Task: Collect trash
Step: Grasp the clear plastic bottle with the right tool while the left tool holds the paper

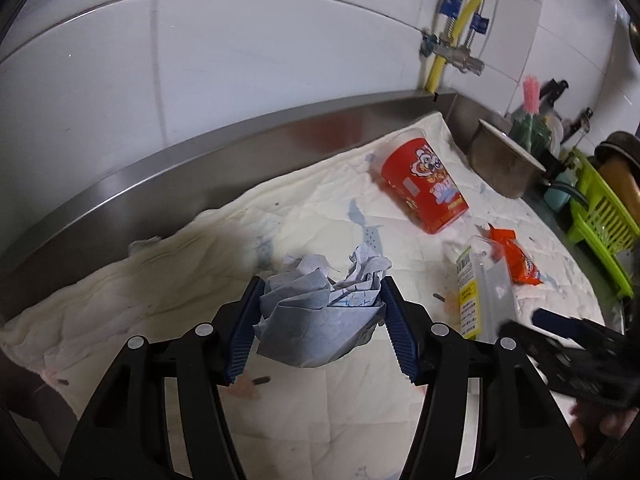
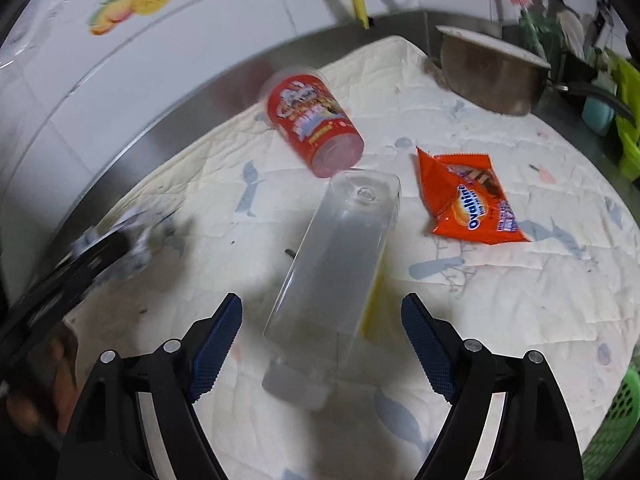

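Both L fingers [image 1: 240, 332] on paper wad [image 1: 320, 312]

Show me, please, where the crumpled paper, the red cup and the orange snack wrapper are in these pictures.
crumpled paper [image 1: 316, 312], left wrist view, on its blue front face.
red cup [image 2: 312, 120], right wrist view, on its printed side.
orange snack wrapper [image 2: 472, 200], right wrist view, near the logo.

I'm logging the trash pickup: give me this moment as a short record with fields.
left tongs: shut on crumpled blue-white paper wad
right tongs: open, over clear plastic box, not gripping
still lying on quilted white cloth: red snack cup on its side; orange Ovaltine wrapper
at back: metal pot
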{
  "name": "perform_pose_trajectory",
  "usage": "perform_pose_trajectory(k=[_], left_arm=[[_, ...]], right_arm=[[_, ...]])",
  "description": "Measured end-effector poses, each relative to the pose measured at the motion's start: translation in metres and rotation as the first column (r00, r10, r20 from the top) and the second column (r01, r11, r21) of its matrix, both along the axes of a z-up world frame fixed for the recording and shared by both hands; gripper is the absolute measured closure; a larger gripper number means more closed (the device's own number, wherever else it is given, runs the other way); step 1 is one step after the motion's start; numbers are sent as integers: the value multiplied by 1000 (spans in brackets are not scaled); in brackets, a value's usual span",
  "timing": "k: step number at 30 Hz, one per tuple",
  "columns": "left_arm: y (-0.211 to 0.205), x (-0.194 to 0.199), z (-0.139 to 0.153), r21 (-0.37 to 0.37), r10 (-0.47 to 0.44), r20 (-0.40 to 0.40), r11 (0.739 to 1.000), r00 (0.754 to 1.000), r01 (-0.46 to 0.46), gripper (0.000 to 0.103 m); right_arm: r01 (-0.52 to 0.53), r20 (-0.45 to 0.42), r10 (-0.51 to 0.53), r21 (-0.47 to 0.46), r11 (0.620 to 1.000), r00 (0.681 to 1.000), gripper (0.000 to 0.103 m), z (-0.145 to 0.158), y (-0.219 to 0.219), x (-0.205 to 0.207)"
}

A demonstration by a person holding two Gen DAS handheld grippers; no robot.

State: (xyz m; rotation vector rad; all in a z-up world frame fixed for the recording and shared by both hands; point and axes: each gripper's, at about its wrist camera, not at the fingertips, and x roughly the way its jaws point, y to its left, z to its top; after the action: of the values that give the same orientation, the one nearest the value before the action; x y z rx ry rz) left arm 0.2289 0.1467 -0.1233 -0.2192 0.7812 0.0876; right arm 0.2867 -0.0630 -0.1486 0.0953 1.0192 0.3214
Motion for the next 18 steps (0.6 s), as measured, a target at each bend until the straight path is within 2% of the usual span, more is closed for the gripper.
perform_pose_trajectory(k=[10, 14, 18], left_arm=[[8, -18, 4, -26, 7, 18, 1000, 1000, -6, 45], [5, -20, 6, -20, -2, 23, 1000, 1000, 3, 45], [3, -22, 7, -21, -11, 22, 1000, 1000, 12, 45]], right_arm=[[84, -74, -88, -58, 995, 993, 31, -25, 18, 28], [108, -97, -114, -64, 992, 989, 41, -36, 14, 32], [111, -99, -115, -52, 993, 988, 44, -36, 11, 31]])
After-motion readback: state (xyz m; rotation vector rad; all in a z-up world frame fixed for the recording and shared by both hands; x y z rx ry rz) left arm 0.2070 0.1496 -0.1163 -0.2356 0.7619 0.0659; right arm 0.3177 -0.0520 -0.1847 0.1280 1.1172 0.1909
